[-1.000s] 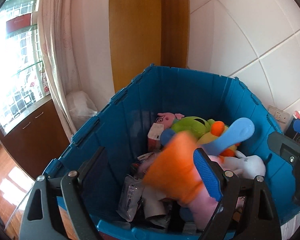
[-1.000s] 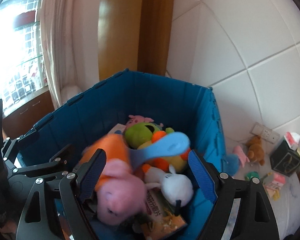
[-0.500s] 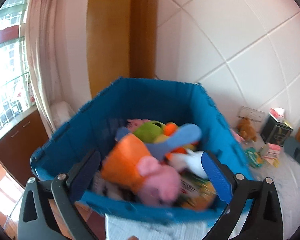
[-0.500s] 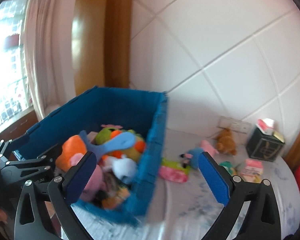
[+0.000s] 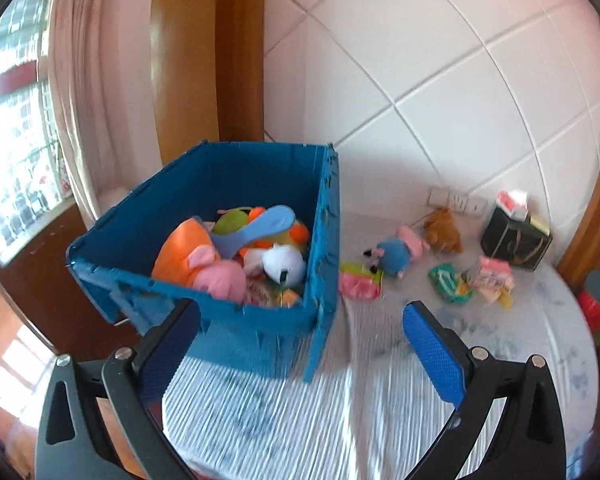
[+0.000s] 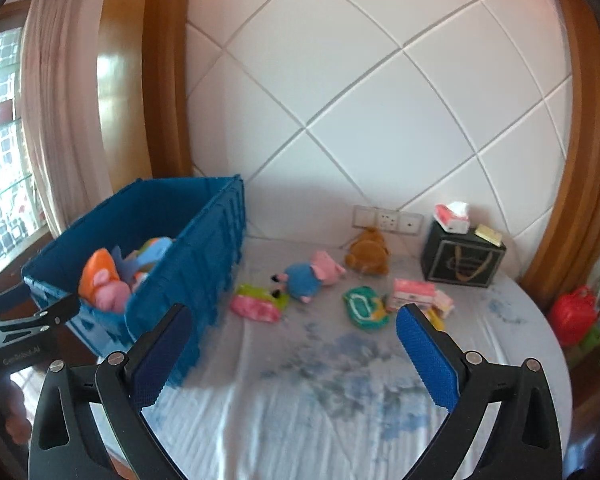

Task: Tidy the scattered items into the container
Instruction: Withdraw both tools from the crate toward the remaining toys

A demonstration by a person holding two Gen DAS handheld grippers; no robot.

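A blue crate [image 5: 324,248] [image 6: 204,256] stands on the bed at the left, full of plush toys, with an orange and pink plush [image 5: 196,256] on top. Loose on the sheet to its right lie a pink and green pack [image 6: 258,304], a blue and pink pig plush [image 6: 310,276], a brown bear [image 6: 368,256], a green packet [image 6: 364,306] and a pink packet [image 6: 414,292]. My left gripper [image 5: 300,344] is open and empty, in front of the crate. My right gripper [image 6: 292,352] is open and empty, above the sheet short of the toys.
A black box [image 6: 462,258] with a tissue pack on top stands at the back right by the wall sockets [image 6: 386,220]. A red bag [image 6: 572,314] sits off the bed's right edge. The padded white headboard rises behind. A window and curtain are at the left.
Both grippers have pulled back from over the crate and swung right. The orange and pink plush, blurred at the left fingers before, now lies in the crate.
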